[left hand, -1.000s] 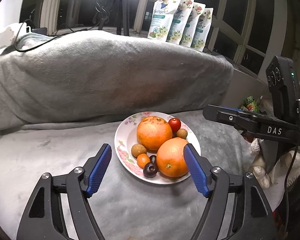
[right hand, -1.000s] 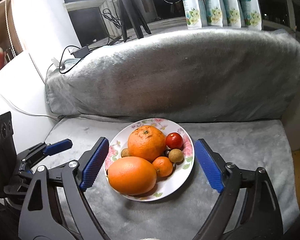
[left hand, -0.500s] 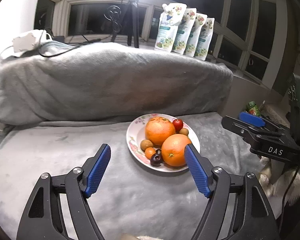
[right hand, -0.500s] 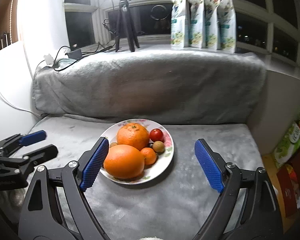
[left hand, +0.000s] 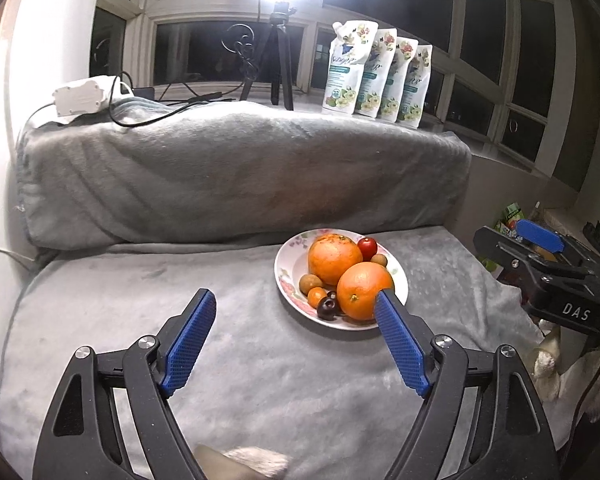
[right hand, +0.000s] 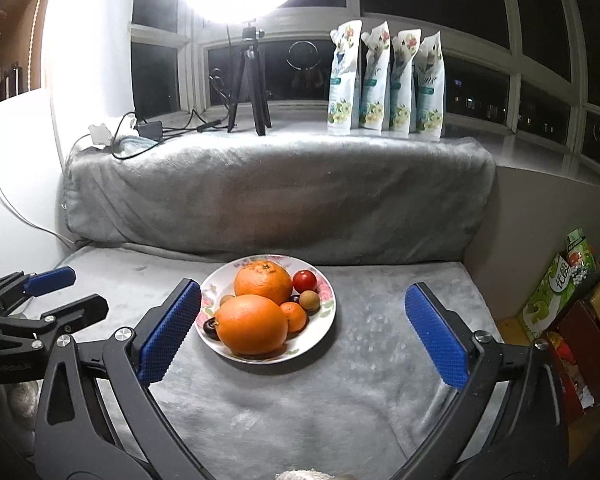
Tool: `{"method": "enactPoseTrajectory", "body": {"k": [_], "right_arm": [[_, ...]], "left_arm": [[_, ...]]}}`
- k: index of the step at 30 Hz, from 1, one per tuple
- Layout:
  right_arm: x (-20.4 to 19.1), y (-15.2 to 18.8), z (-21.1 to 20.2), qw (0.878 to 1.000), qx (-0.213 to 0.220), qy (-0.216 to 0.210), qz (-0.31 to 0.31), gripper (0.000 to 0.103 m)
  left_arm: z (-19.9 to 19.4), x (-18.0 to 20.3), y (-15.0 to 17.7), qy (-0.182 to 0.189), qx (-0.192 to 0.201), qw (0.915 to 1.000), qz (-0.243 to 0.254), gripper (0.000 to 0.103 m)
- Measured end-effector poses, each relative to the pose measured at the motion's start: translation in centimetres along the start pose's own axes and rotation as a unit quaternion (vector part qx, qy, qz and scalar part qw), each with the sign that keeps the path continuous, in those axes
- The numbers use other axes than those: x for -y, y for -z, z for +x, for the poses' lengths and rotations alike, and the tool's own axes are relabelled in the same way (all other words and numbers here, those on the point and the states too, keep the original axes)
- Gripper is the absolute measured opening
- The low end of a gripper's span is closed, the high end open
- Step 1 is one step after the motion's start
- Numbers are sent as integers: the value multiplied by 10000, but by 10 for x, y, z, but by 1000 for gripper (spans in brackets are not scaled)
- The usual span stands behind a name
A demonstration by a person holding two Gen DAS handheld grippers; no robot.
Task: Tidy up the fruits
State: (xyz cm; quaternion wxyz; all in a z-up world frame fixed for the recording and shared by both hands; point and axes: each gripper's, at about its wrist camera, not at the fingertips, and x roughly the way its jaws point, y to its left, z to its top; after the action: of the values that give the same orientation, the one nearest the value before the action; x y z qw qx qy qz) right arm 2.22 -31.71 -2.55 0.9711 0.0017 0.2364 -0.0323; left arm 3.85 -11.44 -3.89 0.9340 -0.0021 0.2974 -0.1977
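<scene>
A grey blanket (right hand: 300, 400) covered the whole seat and the raised cushion (right hand: 276, 196) along its back edge. Behind that, on the window ledge, stood a tripod (right hand: 250, 84) under a glaring lamp and four pouches (right hand: 386, 80) in a row.

The left gripper (left hand: 296, 312) hung above the blanket near its front edge. Its jaws had just been opening and stood spread wide, with nothing between the blue pads but bare blanket. In the left view the tip of its right finger (left hand: 400, 340) overlapped the near rim of the plate; whether it touched the plate could not be told.

The right gripper (right hand: 302, 304) also hung above the front of the blanket, its jaws having just opened further to their widest. Nothing was pinched; the plate lay beyond and between the two fingers, clear of both pads.

The flowered plate (right hand: 324, 320) sat on the blanket toward the back edge, close under the cushion. It held all the fruit: a large smooth orange (right hand: 252, 330) at the near rim, a rougher orange (right hand: 263, 283) behind and touching it, a small tangerine (right hand: 294, 316) beside the near orange, a cherry tomato (right hand: 305, 281) at the far side, a brown round fruit (right hand: 311, 302) just in front of the tomato, and a dark plum (left hand: 327, 309) at the near left rim.
</scene>
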Motion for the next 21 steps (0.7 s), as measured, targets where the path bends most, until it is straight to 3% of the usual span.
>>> {"method": "enactPoseTrajectory", "body": {"k": [21], "right_arm": [[-8,1,-10,9998,139,102,-63,103]], "left_arm": [[-12,-2,0,-115,107,9999,-23,82]]}}
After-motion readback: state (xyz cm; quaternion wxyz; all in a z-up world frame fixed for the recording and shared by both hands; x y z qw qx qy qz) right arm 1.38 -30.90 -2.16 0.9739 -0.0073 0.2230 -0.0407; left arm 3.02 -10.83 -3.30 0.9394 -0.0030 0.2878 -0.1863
